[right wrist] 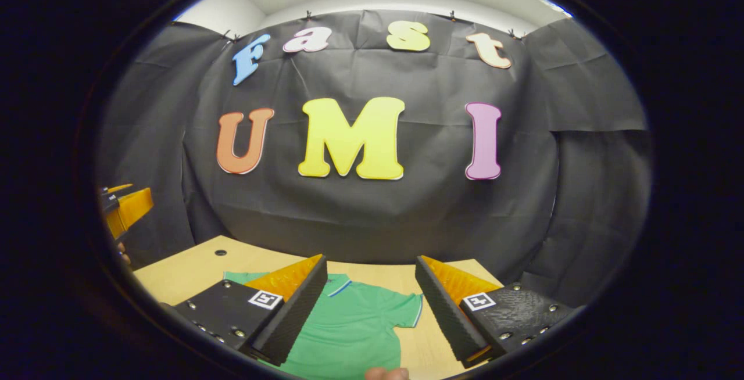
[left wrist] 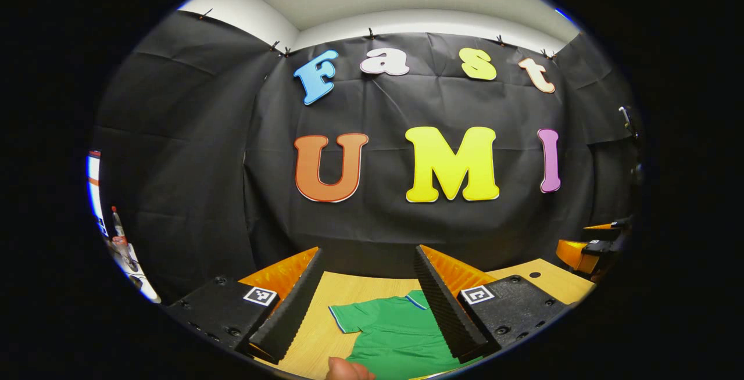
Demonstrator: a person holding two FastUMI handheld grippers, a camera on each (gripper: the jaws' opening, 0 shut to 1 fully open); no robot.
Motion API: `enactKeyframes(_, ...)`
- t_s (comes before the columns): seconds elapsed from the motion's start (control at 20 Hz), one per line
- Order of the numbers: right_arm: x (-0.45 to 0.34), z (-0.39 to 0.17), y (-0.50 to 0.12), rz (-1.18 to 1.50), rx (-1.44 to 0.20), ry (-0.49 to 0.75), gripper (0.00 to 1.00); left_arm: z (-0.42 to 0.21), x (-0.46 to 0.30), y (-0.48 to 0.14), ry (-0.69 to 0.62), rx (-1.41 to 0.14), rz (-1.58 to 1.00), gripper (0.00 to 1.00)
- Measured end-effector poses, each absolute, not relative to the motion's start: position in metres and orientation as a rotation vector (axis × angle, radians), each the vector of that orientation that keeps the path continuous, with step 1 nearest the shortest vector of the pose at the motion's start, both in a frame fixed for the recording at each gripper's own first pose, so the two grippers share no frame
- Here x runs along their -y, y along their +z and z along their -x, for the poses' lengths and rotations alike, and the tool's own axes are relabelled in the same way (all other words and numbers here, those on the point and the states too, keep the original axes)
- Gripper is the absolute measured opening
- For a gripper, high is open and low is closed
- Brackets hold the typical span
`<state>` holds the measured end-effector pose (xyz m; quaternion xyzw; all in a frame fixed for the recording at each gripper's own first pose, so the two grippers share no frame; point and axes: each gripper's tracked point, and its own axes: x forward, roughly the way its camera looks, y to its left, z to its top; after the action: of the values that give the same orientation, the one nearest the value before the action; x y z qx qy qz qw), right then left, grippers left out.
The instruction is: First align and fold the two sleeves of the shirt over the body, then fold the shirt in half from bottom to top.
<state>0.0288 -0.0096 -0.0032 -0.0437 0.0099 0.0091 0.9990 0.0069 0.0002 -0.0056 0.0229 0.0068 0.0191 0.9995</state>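
Ribbed pads line the inner faces of the left gripper (left wrist: 372, 310), whose two fingers stand wide apart and clear of everything, hovering above the table with nothing between them but air. Below and through that gap lies the green shirt (left wrist: 395, 333), spread flat on the light wooden table (left wrist: 314, 333); one short sleeve (left wrist: 349, 316) with a pale trimmed edge reaches out toward the left finger's side, and the collar (left wrist: 417, 298) sits just beside the right finger. A bare fingertip of a person's hand (left wrist: 349, 370) shows at the bottom edge, touching or just over the shirt's near part; which, I cannot tell. Far off at the right rim of the left gripper view the other gripper shows, held near the table's edge. In the right gripper view the right gripper (right wrist: 372, 304) likewise has its fingers spread wide, gripping nothing, above the same shirt (right wrist: 354, 327), whose other short sleeve (right wrist: 407, 310) points toward the right finger and whose collar (right wrist: 337, 284) lies just beside the left finger. A fingertip (right wrist: 386, 373) shows at the bottom edge here too. The table (right wrist: 186, 272) has a small dark hole (right wrist: 220, 252) near its far left corner, and black cloth (right wrist: 372, 217) hangs behind it as the wall.
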Motion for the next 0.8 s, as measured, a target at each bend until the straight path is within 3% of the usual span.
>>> enactKeyframes(0.45,0.068,-0.141,-0.046,0.16,-0.228,-0.05,0.96,-0.018,0.006,-0.011,0.025,-0.038,-0.084,0.99)
enactKeyframes(0.8,0.106,-0.238,-0.144,0.045,-0.483,-0.089,0.97,-0.011,-0.003,-0.004,0.062,-0.041,-0.146,0.99)
